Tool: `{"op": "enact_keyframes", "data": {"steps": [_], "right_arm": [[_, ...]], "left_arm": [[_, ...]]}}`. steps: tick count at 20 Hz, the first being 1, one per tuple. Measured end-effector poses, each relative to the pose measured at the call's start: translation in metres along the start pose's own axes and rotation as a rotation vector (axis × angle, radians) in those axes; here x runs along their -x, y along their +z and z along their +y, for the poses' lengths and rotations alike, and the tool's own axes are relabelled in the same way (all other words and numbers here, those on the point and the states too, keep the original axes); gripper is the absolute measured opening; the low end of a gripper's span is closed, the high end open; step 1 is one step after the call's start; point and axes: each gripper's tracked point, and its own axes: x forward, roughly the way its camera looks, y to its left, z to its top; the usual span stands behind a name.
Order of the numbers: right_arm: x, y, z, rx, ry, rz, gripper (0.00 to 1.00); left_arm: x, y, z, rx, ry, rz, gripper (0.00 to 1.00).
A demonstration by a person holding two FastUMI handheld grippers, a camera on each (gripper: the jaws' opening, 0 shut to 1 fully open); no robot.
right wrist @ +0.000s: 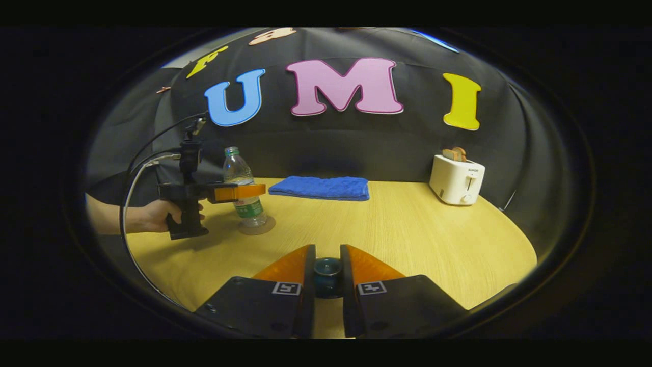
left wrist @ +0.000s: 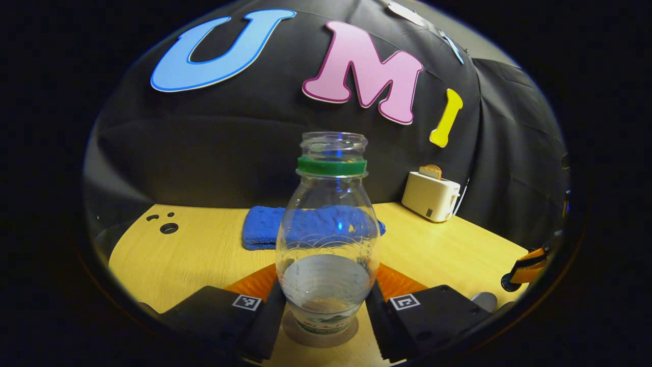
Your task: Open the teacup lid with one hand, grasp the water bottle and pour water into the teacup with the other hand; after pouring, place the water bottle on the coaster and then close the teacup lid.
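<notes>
A clear water bottle [left wrist: 331, 224] without a cap, a green ring on its neck and water in its lower third, stands upright on a round grey coaster [left wrist: 295, 334]. My left gripper [left wrist: 327, 267] is shut on the bottle's lower body. In the right gripper view the same bottle [right wrist: 237, 171] stands on the coaster [right wrist: 267, 224] at the left, with the left gripper [right wrist: 249, 191] around it and a hand [right wrist: 153, 214] holding that gripper. My right gripper [right wrist: 327, 252] is shut on a small dark teal teacup lid [right wrist: 327, 275], just above the table. The right gripper [left wrist: 527, 267] also shows at the right edge of the left gripper view.
A folded blue towel [right wrist: 321, 187] lies at the back of the wooden table [right wrist: 407, 239]. A white toaster [right wrist: 456, 178] with bread in it stands at the back right. Cables [right wrist: 132, 183] hang from the left gripper. A few holes [left wrist: 168, 228] mark the table's far left.
</notes>
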Motion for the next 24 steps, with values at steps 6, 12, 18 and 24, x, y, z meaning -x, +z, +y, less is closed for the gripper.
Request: {"op": "enact_keyframes", "data": {"steps": [6,12,18,24], "right_arm": [[0.001,-0.003,0.013,-0.003,0.024,0.009,0.21],[-0.003,0.003,0.019,0.005,0.041,-0.006,0.30],[-0.008,0.014,0.029,-0.022,0.062,-0.022,0.25],[-0.021,0.007,0.032,0.001,0.068,-0.031,0.25]], "left_arm": [[-0.002,-0.003,-0.001,-0.008,0.002,0.014,0.80],[0.003,-0.009,-0.003,-0.078,0.010,0.075,0.97],[0.027,-0.022,-0.008,-0.104,-0.013,0.139,0.97],[0.070,-0.037,-0.001,-0.093,0.026,0.182,0.98]]}}
